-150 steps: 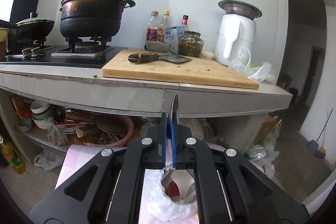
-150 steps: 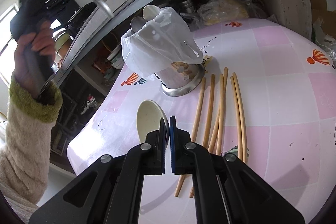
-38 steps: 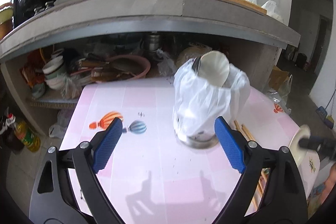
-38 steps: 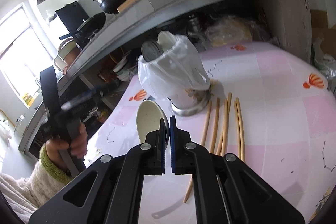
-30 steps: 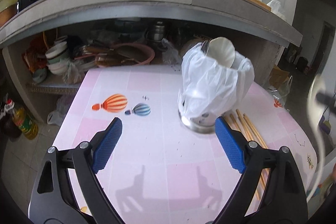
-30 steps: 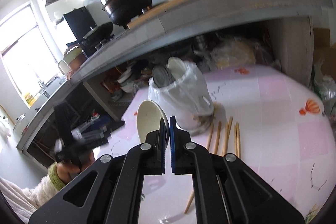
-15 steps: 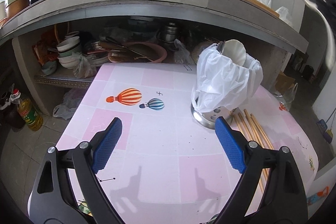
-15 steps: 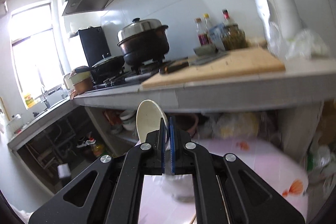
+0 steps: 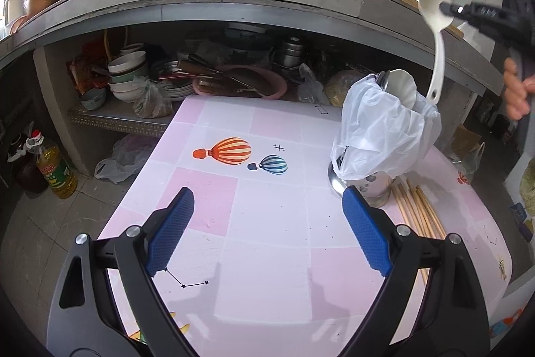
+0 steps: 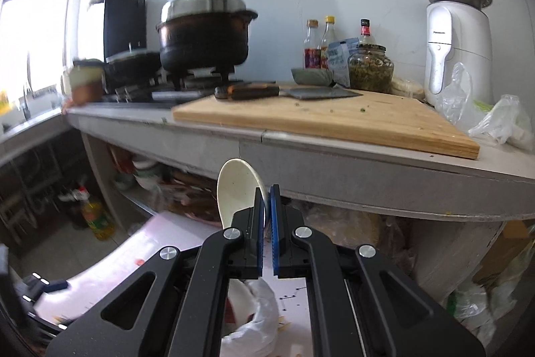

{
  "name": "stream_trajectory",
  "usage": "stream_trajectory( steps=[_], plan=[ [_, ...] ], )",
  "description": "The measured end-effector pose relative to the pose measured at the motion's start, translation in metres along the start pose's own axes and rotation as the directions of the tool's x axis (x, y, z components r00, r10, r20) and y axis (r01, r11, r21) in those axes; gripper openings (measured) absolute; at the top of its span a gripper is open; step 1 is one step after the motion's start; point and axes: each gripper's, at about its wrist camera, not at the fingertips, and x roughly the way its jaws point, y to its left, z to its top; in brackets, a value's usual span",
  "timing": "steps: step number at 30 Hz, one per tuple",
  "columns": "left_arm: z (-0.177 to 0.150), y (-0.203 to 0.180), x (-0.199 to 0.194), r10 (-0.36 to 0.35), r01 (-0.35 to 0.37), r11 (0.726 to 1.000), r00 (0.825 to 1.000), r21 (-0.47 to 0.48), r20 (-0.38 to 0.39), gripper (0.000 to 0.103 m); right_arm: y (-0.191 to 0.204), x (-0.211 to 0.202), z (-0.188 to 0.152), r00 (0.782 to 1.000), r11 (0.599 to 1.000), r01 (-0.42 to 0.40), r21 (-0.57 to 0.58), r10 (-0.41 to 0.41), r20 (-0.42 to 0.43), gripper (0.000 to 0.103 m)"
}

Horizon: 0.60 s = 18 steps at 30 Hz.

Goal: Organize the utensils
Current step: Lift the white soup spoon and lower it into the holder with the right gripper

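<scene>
White spoon (image 9: 435, 32) hangs handle-down above the bag-lined utensil holder (image 9: 378, 136), its bowl clamped between the closed fingers of the right gripper (image 10: 266, 209). The handle tip sits at the holder's rim; contact cannot be confirmed. The holder stands on the pink table (image 9: 267, 223), chopsticks (image 9: 418, 213) lying just beside it. Left gripper (image 9: 267, 223) hovers over the table, fingers wide apart, empty.

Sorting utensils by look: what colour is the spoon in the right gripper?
Cream white, plain. The spoon in the right gripper shows best in the left wrist view.
</scene>
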Motion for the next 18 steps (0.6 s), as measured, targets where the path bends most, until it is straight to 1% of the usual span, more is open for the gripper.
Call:
stream_trajectory(
  steps=[9,13,18],
  plan=[
    [0.0,0.002,-0.001,0.006,-0.006,1.0,1.0,-0.002,0.004,0.086,0.014,0.036,-0.028,0.999,0.993,0.017,-0.121,-0.021,-0.032,0.004],
    [0.0,0.003,0.001,0.006,-0.006,1.0,1.0,-0.006,0.001,0.086,0.019,0.045,-0.041,0.998,0.989,-0.014,-0.146,0.005,-0.06,0.004],
    [-0.001,0.002,0.001,0.002,-0.002,1.0,1.0,-0.003,-0.002,0.086,0.027,0.05,-0.054,0.994,0.982,-0.072,-0.172,0.057,-0.092,0.004]
  ],
)
